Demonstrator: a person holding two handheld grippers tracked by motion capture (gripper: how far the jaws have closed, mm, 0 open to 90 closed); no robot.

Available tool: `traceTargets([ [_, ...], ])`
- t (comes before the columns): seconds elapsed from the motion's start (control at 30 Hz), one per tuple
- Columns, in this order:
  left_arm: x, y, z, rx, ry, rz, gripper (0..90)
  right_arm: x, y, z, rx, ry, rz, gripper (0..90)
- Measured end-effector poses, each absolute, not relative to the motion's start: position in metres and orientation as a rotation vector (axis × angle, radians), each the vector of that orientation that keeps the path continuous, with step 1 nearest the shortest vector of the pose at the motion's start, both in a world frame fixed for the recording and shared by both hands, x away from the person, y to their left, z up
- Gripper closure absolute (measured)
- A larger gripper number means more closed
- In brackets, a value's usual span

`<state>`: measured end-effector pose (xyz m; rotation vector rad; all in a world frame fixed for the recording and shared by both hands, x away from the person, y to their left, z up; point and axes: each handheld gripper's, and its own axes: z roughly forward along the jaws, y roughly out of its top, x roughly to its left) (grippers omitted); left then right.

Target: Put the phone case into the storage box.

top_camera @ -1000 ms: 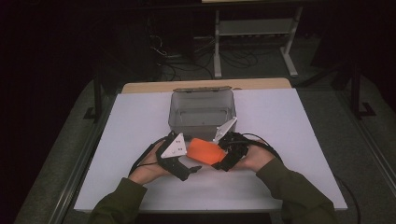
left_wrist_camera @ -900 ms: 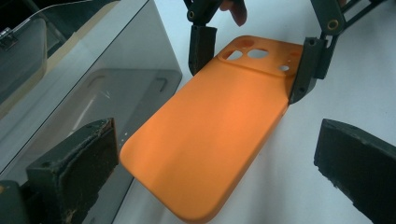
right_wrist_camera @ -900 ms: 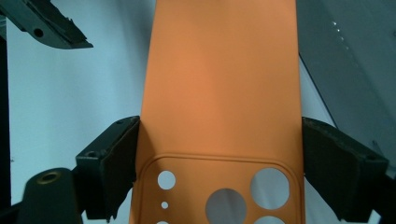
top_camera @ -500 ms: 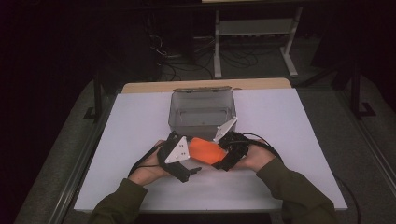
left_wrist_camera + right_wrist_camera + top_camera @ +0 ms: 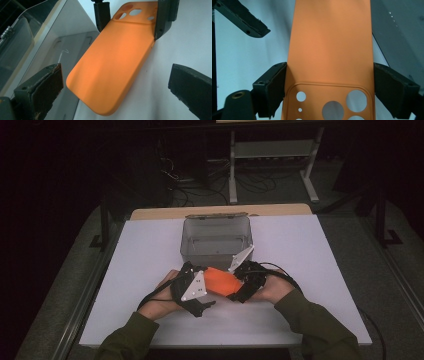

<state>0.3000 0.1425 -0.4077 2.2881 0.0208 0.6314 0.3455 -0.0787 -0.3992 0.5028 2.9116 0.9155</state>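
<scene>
Right gripper [image 5: 329, 93] has both jaws clamped on the long edges of the orange phone case [image 5: 329, 50], at its camera-cutout end; that end is cut off at the frame bottom. Left gripper [image 5: 117, 92] jaws stand wide open, flanking the case's free end without contact. Case hangs just above the white table [image 5: 310, 250], in front of the clear box [image 5: 217, 240]. From above, the hands hide most of the case.

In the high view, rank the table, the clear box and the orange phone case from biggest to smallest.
1. Table
2. Clear box
3. Orange phone case, partly hidden by the tools, but clearly smallest.
</scene>
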Motion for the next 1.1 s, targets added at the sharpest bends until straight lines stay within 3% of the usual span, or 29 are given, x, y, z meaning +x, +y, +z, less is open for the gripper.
traceTargets([
  [1.1, 0.2903, 0.1355, -0.4123, 2.319, -0.137, 0.816, 0.0, 0.3464, -0.0793, -0.3986, 0.509, 2.906, 0.916, 15.2],
])
